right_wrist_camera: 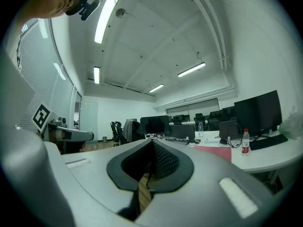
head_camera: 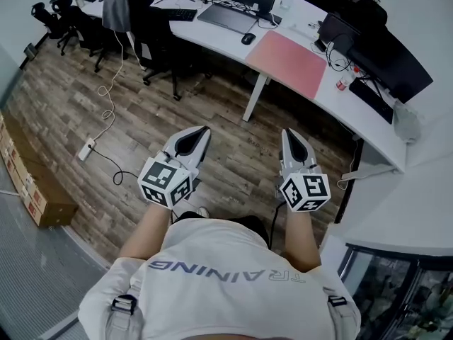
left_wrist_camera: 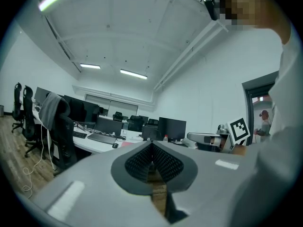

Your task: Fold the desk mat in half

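The left gripper (left_wrist_camera: 152, 144) is clenched: its fingers (left_wrist_camera: 137, 162) meet at the tips with nothing between the ribbed pads, and only wood floor shows through the slit behind them. The right gripper (right_wrist_camera: 152, 142) is the same, its fingers (right_wrist_camera: 166, 161) pressed together and empty. In the head view both grippers are held out level in front of the person's torso, side by side and apart, with their marker cubes at the near end and their tips pointing towards the desk.

Straight below the tips is brown plank floor (head_camera: 212, 119). Ahead of both pairs of tips, well apart from them across that floor, runs a long white desk (head_camera: 212, 37). The desk mat (head_camera: 291, 61) lies flat and unfolded on it, a pink rectangle roughly in line with the right gripper's tips and off to the right of the left gripper's. No finger touches it.

Just past the mat's far left corner sit a dark mouse (head_camera: 248, 39) and a keyboard (head_camera: 226, 18). Beyond the mat's right end stands a red-capped bottle (head_camera: 345, 80), near dark monitors (head_camera: 396, 66).

Far to the left of the left gripper's tips, an office chair with a grey garment (head_camera: 120, 6) over its back stands at the desk. A white power strip (head_camera: 86, 149) lies on the floor, with a cardboard box (head_camera: 28, 183) further left.
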Demonstrator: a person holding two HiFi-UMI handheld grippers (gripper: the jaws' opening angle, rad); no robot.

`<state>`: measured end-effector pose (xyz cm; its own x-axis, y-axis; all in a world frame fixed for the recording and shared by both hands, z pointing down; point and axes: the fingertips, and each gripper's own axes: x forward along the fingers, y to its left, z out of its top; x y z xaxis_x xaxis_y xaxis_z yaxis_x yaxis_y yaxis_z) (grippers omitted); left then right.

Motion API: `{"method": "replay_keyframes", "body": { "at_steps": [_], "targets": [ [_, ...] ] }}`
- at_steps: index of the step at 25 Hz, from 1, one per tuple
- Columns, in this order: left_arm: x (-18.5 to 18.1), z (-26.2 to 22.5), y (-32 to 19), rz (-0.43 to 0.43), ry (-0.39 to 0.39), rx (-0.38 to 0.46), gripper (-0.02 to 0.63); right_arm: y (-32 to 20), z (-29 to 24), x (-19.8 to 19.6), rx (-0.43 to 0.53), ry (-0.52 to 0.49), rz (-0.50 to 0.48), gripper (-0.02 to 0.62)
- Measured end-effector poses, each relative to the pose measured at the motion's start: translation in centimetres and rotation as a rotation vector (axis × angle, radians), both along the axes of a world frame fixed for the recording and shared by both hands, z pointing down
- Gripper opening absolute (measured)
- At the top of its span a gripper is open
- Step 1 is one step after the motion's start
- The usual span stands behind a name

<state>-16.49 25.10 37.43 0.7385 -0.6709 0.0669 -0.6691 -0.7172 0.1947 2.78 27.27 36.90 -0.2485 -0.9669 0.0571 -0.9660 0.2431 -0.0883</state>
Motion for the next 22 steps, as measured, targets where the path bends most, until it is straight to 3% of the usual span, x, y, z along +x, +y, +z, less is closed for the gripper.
{"method": "replay_keyframes", "body": {
  "at_steps": [8, 22],
  "targets": [
    [-4.0, 1.5, -2.9, -0.025, 0.008, -0.035, 0.001, -2.8, 1.2, -4.0, -0.039, 0.028, -0.029, 0.017],
    [0.7, 0.6, -13.9, -0.053, -0.03, -0.018, 0.001, -15.1, 1.3, -0.6, -0.037, 0.047, -0.097, 0.017]
  ]
}}
